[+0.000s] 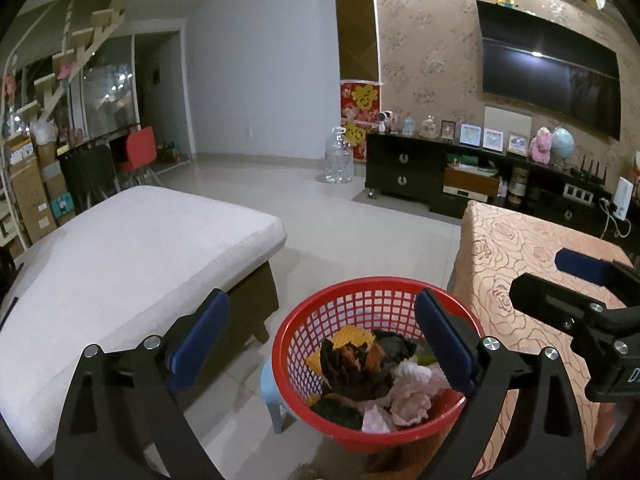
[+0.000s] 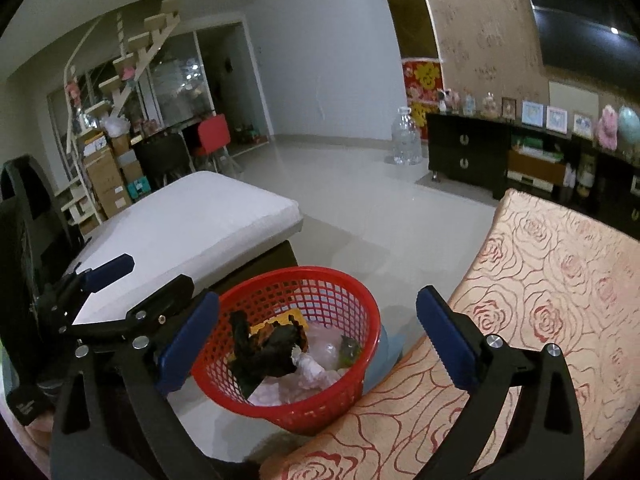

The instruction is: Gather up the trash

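Sitting well left of the red basket (image 1: 374,356): a white cushioned bench (image 1: 132,264); standing just right of the basket: a table under a rose-patterned cloth (image 2: 532,320), looking bare of litter as far as showing. Resting on a pale blue stool (image 1: 272,388), between bench and table: the basket itself, holding crumpled trash (image 1: 384,376), dark scraps, yellow pieces and pale wadded tissue piling up inside. Hovering above the basket's near rim: the left gripper (image 1: 320,344), jaws spreading wide, nothing between them. Hanging over the basket's right edge and the table corner: the right gripper (image 2: 316,340), jaws likewise gaping and gripping nothing. Judging the trash as light, soft and easily crushed, likely springing back or shedding bits; pinching a wad at its thickest fold seeming safest. Judging the basket as light, stiff plastic mesh, tipping readily on the small stool; taking it by the rim looking best
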Available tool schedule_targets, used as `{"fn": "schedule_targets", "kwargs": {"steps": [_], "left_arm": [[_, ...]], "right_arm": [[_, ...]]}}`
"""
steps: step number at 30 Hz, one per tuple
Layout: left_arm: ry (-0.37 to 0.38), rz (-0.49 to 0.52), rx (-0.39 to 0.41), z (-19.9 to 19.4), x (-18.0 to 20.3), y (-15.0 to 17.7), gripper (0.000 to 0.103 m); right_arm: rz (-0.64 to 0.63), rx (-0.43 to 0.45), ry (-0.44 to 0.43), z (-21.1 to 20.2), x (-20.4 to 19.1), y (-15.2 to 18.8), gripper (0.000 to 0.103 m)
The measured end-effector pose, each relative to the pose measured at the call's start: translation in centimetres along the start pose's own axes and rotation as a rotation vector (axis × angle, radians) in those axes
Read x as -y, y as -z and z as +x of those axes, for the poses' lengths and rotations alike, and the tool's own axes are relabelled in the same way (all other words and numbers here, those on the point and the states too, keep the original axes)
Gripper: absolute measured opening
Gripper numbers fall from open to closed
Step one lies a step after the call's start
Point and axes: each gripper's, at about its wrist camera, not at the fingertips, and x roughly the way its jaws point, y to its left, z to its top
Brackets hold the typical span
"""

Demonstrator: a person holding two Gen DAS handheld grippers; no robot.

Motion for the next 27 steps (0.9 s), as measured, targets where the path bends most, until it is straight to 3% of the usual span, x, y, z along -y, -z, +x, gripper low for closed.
{"fn": "schedule_targets", "kwargs": {"steps": [16,27], "left_arm": [[-0.017,0.001,0.026,-2.9,-0.3,2.1,0.091],[0.0,-0.008,0.018,-3.1,-0.4,2.6,0.091]], "right_arm": [[-0.011,0.034,0.03,-4.2,-0.7,2.5,0.096],[-0.017,0.016,0.02,-3.6,-1.5,3.4,0.096]]}}
